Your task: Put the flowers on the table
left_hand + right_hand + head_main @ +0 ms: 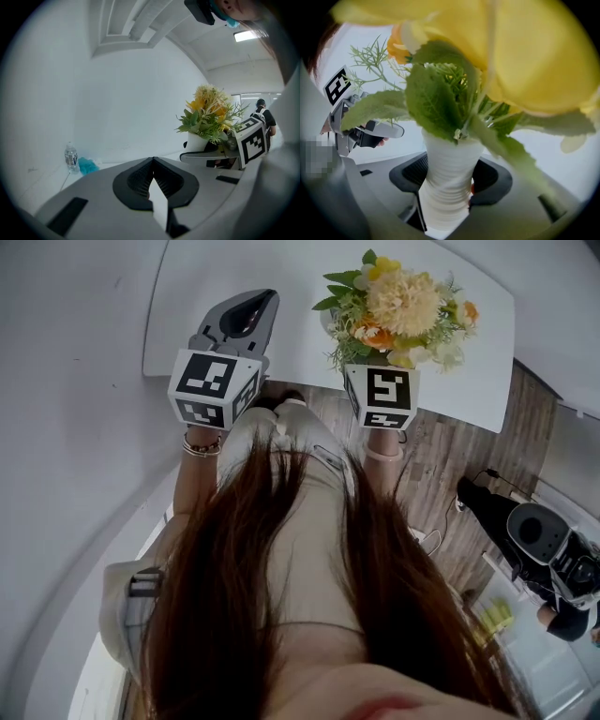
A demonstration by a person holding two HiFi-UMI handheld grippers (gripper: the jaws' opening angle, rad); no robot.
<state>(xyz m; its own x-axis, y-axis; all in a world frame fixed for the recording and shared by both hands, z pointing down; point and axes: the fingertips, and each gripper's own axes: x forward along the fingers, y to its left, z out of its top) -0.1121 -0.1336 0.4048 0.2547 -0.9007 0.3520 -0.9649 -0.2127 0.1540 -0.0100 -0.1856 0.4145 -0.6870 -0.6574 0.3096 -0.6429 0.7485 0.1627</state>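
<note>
A bunch of yellow, cream and orange flowers (398,310) with green leaves stands in a white ribbed vase (450,183). My right gripper (447,180) is shut on the vase, its black pads pressed to both sides. In the head view the flowers hide its jaws; only its marker cube (382,395) shows, over the near edge of the white table (469,381). My left gripper (246,310) hovers to the left of the flowers, shut with nothing in it. From the left gripper view the jaws (152,176) meet, and the flowers (208,115) are to the right.
A water bottle (71,157) and a teal cloth (87,165) lie at the table's far left by the white wall. Wooden floor (450,465) runs below the table. At the right stand a round black-and-white device (539,531) and a person in black (262,115).
</note>
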